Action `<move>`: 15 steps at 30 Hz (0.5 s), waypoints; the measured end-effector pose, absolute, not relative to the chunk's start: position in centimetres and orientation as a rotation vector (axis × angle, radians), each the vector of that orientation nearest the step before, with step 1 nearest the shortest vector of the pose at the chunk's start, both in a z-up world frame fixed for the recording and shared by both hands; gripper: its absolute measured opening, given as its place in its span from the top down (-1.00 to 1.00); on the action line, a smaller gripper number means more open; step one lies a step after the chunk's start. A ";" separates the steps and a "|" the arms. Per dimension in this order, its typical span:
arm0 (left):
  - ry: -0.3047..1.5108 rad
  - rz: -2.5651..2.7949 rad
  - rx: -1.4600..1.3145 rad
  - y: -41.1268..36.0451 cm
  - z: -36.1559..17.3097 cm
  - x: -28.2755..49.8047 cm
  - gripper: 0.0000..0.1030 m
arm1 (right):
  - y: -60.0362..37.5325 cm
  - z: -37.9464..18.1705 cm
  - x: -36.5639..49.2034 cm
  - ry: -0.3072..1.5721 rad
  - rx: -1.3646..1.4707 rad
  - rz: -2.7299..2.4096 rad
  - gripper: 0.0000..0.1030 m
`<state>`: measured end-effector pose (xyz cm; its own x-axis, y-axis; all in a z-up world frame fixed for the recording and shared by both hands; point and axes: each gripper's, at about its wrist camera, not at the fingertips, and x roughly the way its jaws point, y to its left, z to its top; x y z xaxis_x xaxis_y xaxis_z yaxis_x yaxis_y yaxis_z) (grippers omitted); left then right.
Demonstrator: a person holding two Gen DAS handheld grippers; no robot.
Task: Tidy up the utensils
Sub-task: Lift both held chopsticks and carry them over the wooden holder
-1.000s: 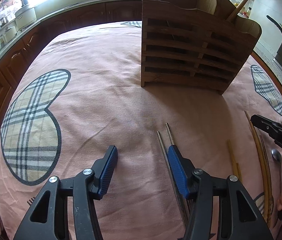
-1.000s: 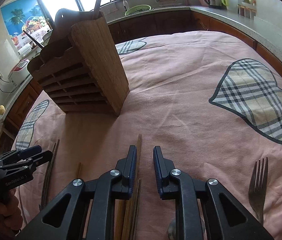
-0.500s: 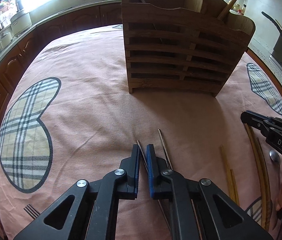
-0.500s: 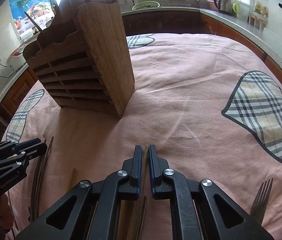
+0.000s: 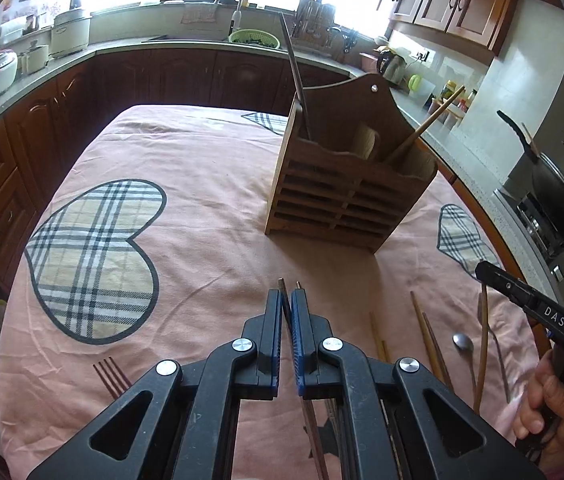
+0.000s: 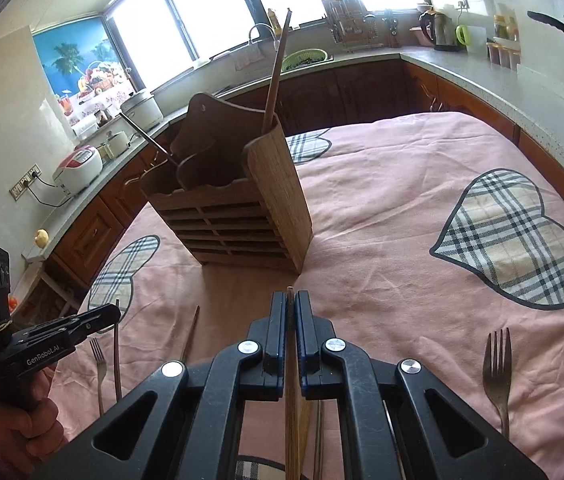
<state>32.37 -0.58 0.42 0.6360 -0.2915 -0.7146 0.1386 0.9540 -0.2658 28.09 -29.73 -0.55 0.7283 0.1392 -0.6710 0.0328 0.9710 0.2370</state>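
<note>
My left gripper (image 5: 287, 295) is shut on metal chopsticks (image 5: 282, 282), whose two thin tips poke out just past the fingertips, lifted off the pink cloth. My right gripper (image 6: 290, 294) is shut on a wooden chopstick (image 6: 291, 408) that runs back under the jaws. The slatted wooden utensil holder (image 5: 346, 200) (image 6: 242, 220) stands upright ahead of both grippers, apart from them. A metal stick (image 5: 296, 76) leans in its left compartment and a wooden stick (image 5: 430, 120) in its right one. The right gripper (image 5: 522, 300) shows at the right of the left wrist view, and the left gripper (image 6: 94, 320) at the left of the right wrist view.
On the cloth lie wooden chopsticks (image 5: 426, 332), a spoon (image 5: 464, 342), a long wooden utensil (image 5: 484, 340) and a fork (image 5: 110, 376). Another fork (image 6: 498, 368) lies at the right. Kitchen counters ring the table. A hand (image 5: 554, 396) holds the right gripper's handle.
Both grippers closed on chopsticks lying on the cloth, then rose with them. The holder now sits lower and farther off in both views.
</note>
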 end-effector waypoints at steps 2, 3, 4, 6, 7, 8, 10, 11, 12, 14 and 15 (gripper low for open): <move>0.824 -0.257 -0.204 -0.2 1.4 31.1 0.93 | -29.5 0.1 27.5 0.739 0.248 0.064 0.92; 0.814 -0.259 -0.205 0.0 1.8 30.6 0.93 | -29.4 0.4 27.3 0.731 0.250 0.064 0.92; 0.805 -0.263 -0.208 0.2 2.2 30.0 0.94 | -29.4 0.7 26.8 0.722 0.253 0.067 0.92; 0.788 -0.268 -0.216 0.5 2.9 28.9 0.94 | -29.3 1.4 25.9 0.703 0.258 0.072 0.92; 0.777 -0.271 -0.219 0.7 3.3 28.4 0.94 | -29.2 1.8 25.5 0.692 0.256 0.072 0.92; 0.766 -0.275 -0.221 0.9 3.7 27.8 0.95 | -29.2 2.3 25.1 0.681 0.255 0.074 0.92; 0.744 -0.286 -0.225 1.2 4.4 26.9 0.95 | -29.1 3.3 24.3 0.656 0.250 0.076 0.92; 0.732 -0.289 -0.224 1.3 4.9 26.4 0.95 | -29.1 3.8 23.9 0.644 0.247 0.077 0.92; 0.721 -0.293 -0.223 1.4 5.4 25.8 0.95 | -29.0 4.2 23.6 0.633 0.244 0.078 0.92; 0.700 -0.304 -0.225 1.6 6.2 24.8 0.96 | -28.9 5.1 23.0 0.611 0.242 0.082 0.92; 0.688 -0.309 -0.224 1.6 6.6 24.2 0.96 | -28.8 5.5 22.6 0.601 0.241 0.084 0.92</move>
<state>24.24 1.65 6.56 0.7297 -0.3514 -0.5866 0.2050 0.9308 -0.3027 22.65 -28.78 5.48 0.8222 0.1479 -0.5497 -0.0082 0.9687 0.2483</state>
